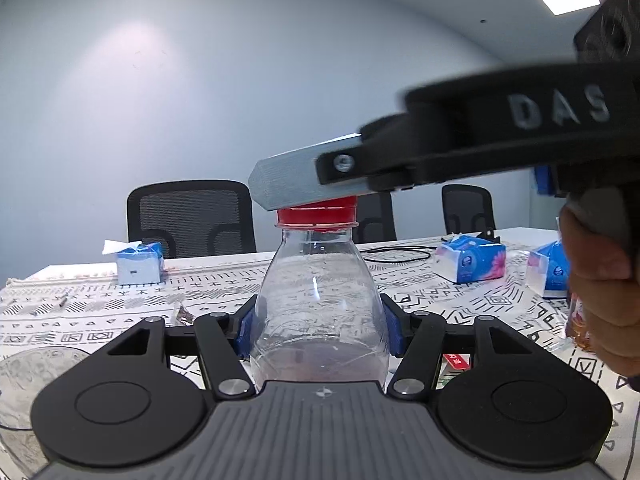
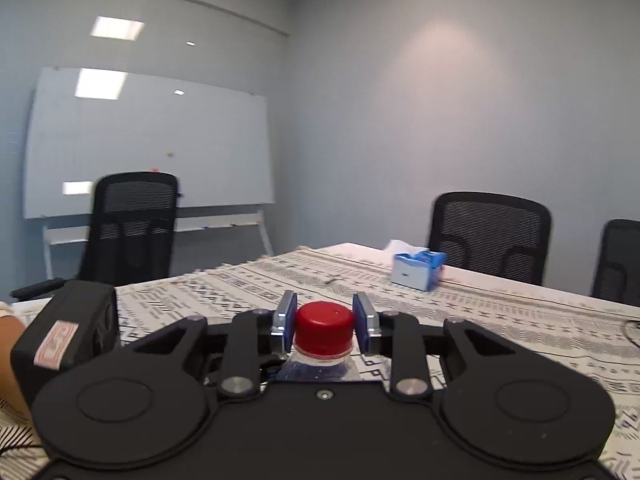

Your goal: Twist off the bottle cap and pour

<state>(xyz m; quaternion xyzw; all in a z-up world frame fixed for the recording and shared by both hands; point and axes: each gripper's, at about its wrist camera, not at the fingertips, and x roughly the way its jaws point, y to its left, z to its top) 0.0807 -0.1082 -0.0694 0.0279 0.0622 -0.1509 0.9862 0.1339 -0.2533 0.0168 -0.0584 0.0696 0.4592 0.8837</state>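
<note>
The bottle [image 1: 320, 304] stands upright on the bench [image 1: 120, 320], the left gripper [image 1: 320, 326] clamped on its clear body. Its red cap [image 2: 324, 330] is still seated on the neck, with the right gripper [image 2: 325, 326] around it, fingers [image 2: 285, 322] just beside each flank with a slight gap, not yet biting. So I'd say unscrewing has barely begun, and pouring is all still to come. A glass dish [image 1: 24, 376] sits near left, perhaps the target.

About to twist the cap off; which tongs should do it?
Right. The right tongs already straddle the red cap, pads beside it with slight gaps, so they probably only need to close. The left tongs are clamped on the bottle, steadying it.
</note>
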